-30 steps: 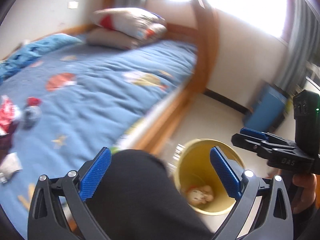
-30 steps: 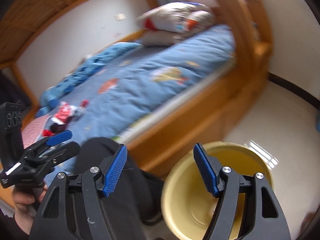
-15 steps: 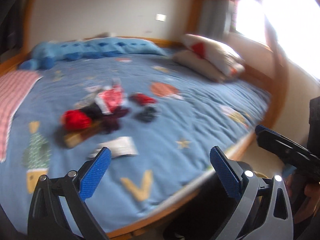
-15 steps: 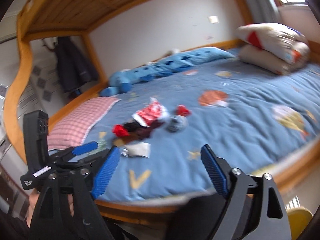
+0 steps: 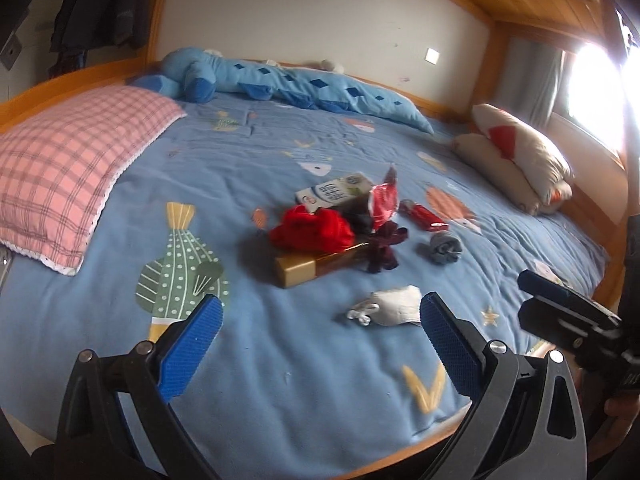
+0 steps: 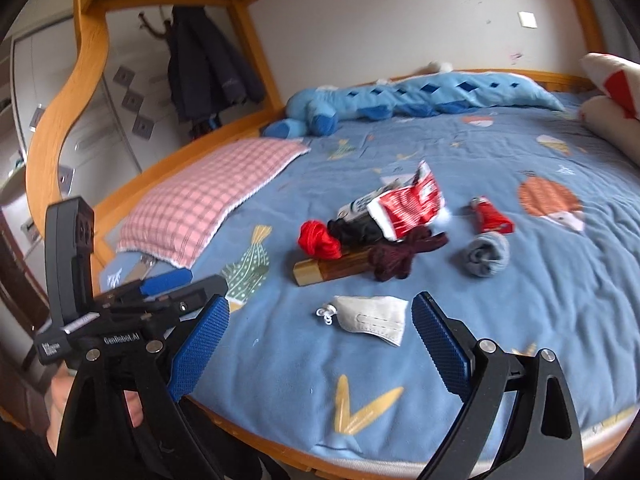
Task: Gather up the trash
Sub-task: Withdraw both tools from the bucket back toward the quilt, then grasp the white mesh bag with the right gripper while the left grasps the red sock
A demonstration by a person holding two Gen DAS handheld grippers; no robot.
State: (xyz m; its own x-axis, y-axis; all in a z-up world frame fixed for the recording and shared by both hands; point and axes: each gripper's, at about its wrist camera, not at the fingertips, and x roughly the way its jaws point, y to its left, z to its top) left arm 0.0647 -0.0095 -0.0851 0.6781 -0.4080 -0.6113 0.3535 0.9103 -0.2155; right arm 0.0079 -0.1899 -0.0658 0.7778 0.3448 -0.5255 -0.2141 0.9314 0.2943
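A heap of litter lies mid-bed: a white face mask (image 5: 394, 306) (image 6: 372, 314) nearest, a gold-brown box (image 5: 316, 266) (image 6: 328, 270), a red wrapper (image 5: 384, 200) (image 6: 408, 204), a milk carton (image 5: 332, 192) and a small red pack (image 5: 422, 214) (image 6: 492, 216). Red cloth (image 5: 312, 232), maroon cloth (image 6: 400, 256) and a grey sock ball (image 5: 442, 248) (image 6: 486, 256) lie among them. My left gripper (image 5: 320, 344) hangs open above the bed's near edge, short of the mask. My right gripper (image 6: 320, 344) is beside it, its jaws opening with nothing between them.
A pink checked pillow (image 5: 68, 168) lies at the left of the blue bedspread (image 5: 280, 360). A blue plush toy (image 5: 260, 80) runs along the far wall and two pillows (image 5: 516, 160) are stacked at the right. The wooden bed rail (image 6: 280, 456) runs just under the grippers.
Both views have swung from the yellow bin on the floor round to the bed and its litter. The right gripper's jaws stand wider than before.
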